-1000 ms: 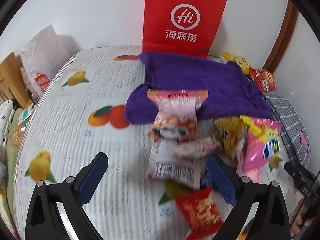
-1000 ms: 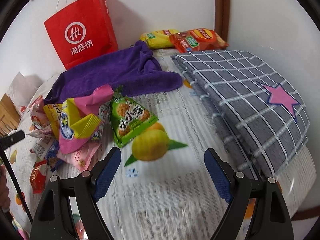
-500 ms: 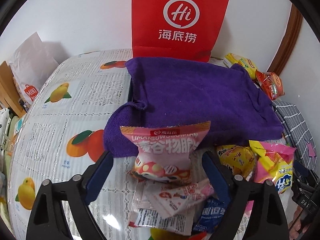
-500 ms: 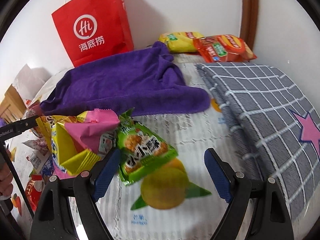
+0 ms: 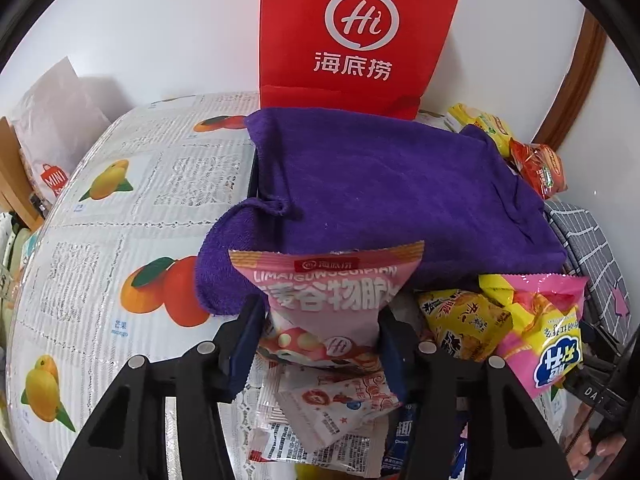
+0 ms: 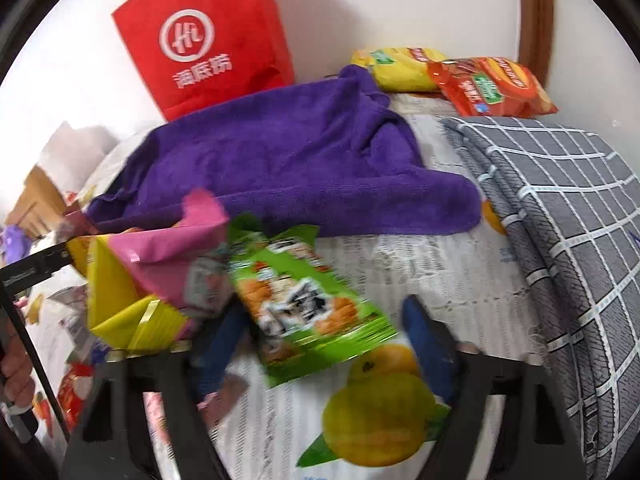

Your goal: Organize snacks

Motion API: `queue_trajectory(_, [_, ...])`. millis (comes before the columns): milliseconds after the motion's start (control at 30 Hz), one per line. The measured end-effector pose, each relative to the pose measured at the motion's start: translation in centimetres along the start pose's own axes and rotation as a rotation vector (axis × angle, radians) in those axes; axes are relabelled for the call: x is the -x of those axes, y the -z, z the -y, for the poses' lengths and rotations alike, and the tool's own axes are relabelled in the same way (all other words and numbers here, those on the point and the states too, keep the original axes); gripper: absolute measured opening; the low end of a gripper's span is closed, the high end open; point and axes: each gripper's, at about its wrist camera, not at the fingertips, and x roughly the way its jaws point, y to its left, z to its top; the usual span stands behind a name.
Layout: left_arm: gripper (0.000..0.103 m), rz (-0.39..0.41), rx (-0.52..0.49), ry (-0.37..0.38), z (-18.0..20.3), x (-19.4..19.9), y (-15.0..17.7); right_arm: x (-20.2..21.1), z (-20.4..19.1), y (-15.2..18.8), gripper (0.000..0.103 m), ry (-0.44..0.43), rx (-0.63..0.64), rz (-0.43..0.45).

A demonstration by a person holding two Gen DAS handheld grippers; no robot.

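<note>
As both tongs are closing | pink packet (image 5: pixel 326 300) pinched by left gripper (image 5: pixel 320 344) | green packet (image 6: pixel 308 304) straddled, not yet pressed, by right gripper (image 6: pixel 320 340), for sorting.

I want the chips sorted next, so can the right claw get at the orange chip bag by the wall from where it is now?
Probably not yet. The right claw is closing around the green snack packet, and the orange chip bag lies beyond the purple towel.

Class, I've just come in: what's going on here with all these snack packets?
A person is sorting snacks on a fruit-print tablecloth, one hand-held gripper per hand. The left hand-held gripper is closing on a pink snack packet in front of a purple towel. The right hand-held gripper is closing around a green snack packet; blur hides whether it grips yet.
</note>
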Motion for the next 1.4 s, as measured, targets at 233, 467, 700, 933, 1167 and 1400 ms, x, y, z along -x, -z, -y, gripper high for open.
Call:
queue_trajectory(233, [0.043,-0.001,-0.031,-0.002,-0.1,1.6,0.9,1.9,-0.5,1.0,0.038,-0.021,0.003,0.01])
queue_trajectory(467, [0.043,0.023,-0.023,-0.005,-0.9,4.5,2.1,6.1,-0.6,2.6,0.037,-0.01,-0.006,0.054])
queue_trajectory(700, [0.042,0.056,0.008,0.013,-1.7,8.1,2.8,10.7,0.0,2.5,0.037,0.047,-0.036,0.112])
queue_trajectory(933, [0.042,0.122,-0.013,0.003,-0.9,12.2,1.4,14.0,-0.7,-0.1,0.037,0.085,-0.058,0.152])
queue_trajectory(1167, [0.042,0.171,-0.033,-0.012,0.0,14.6,-1.3,15.2,-2.2,-3.8,0.037,0.061,-0.044,0.18])
queue_trajectory(1400, [0.042,0.181,-0.039,-0.003,0.8,14.7,-4.2,15.8,-3.1,-7.8,0.037,0.058,-0.038,0.22])
